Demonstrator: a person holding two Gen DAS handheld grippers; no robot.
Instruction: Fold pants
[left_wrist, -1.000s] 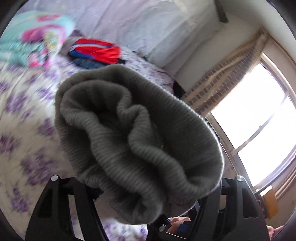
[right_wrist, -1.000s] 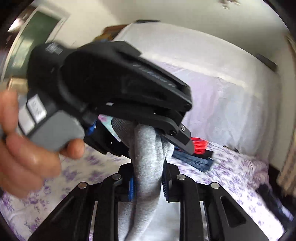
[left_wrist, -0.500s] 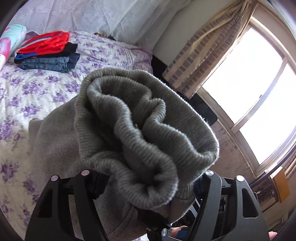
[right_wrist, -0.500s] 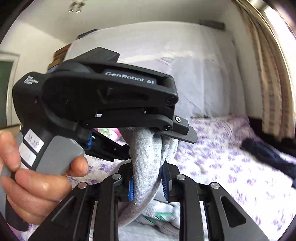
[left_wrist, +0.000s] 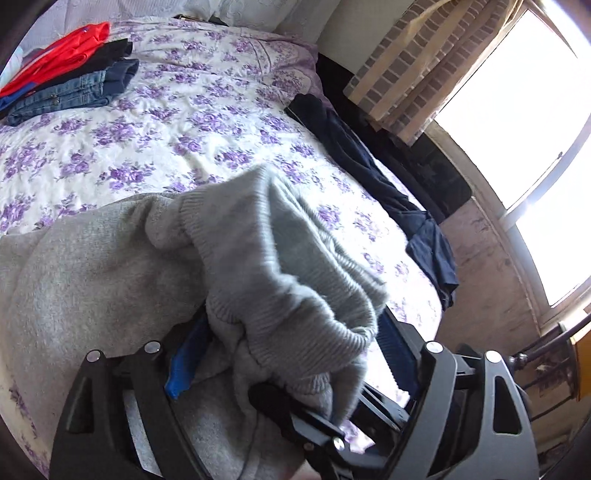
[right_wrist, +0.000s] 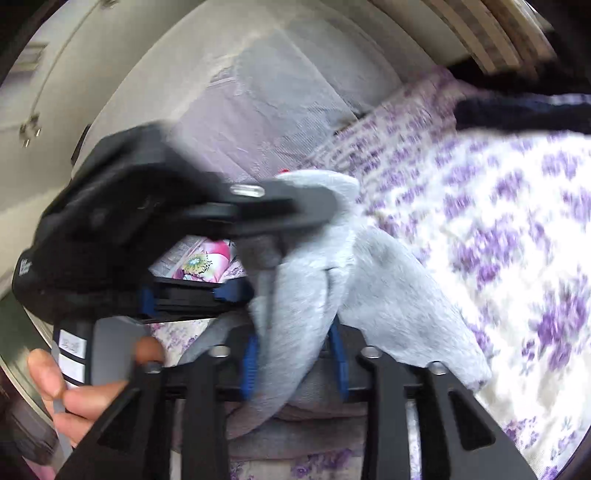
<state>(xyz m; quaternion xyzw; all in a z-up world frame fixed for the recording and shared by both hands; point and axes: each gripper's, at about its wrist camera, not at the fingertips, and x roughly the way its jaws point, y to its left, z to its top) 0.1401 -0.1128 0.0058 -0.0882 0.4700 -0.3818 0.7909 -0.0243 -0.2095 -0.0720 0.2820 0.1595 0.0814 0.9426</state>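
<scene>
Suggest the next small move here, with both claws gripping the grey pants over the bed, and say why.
Probably lower both claws together so the held end lays onto the bedspread. The left claw and right claw each pinch the grey pants, whose bulk already rests on the bed, so only the gripped ribbed end hangs lifted.

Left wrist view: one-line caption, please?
Left hand-held gripper holds grey pants cuff over floral bed.

Home bedroom: floral-sheeted bed (left_wrist: 155, 140), curtained window (left_wrist: 535, 122).
</scene>
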